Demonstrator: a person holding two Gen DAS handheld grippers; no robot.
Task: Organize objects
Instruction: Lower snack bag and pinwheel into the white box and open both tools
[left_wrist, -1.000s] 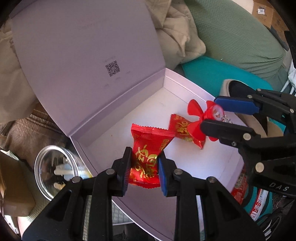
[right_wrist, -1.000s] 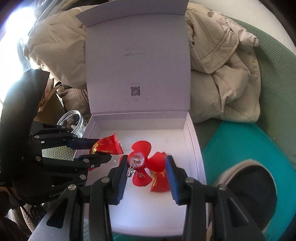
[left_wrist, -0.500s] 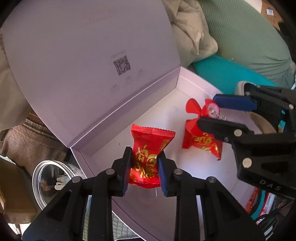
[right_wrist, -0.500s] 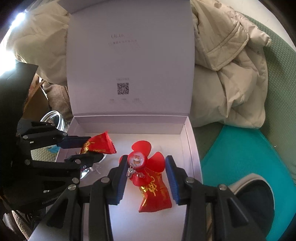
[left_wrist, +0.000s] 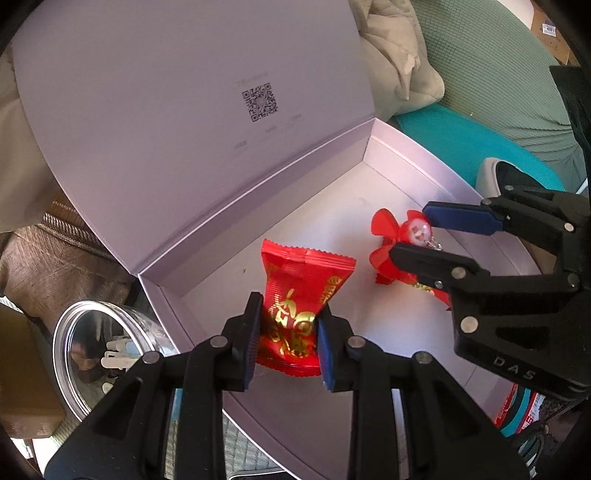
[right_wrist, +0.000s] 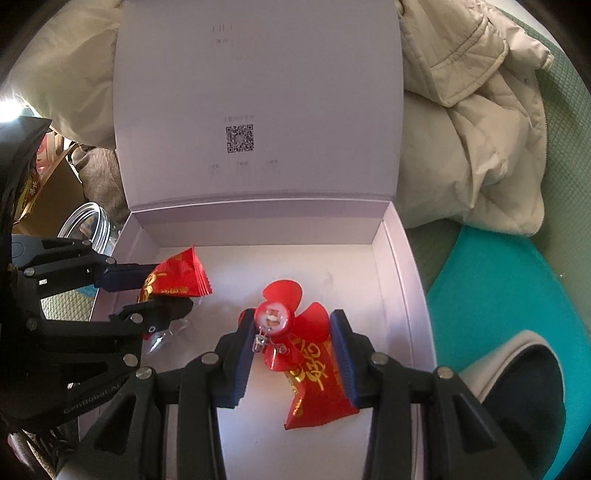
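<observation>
An open pale lilac box (left_wrist: 406, 166) (right_wrist: 400, 258) with its lid raised lies before me. My left gripper (left_wrist: 289, 332) is shut on a red candy packet with gold print (left_wrist: 299, 291), held over the box's left part; it also shows in the right wrist view (right_wrist: 173, 277). My right gripper (right_wrist: 293, 350) is shut on a small red propeller fan toy (right_wrist: 284, 314) over the box floor, also in the left wrist view (left_wrist: 399, 236). A second red packet (right_wrist: 317, 384) lies on the box floor under that toy.
A clear round jar (left_wrist: 92, 354) stands left of the box. A beige padded jacket (right_wrist: 472, 122) lies behind and right. A teal cushion (right_wrist: 498, 295) and a dark shoe (right_wrist: 517, 384) are at right. A brown garment (left_wrist: 55, 258) lies at left.
Both grippers have moved further in over the box, still holding their objects. The second red packet now lies under the right gripper, nearer the front.
</observation>
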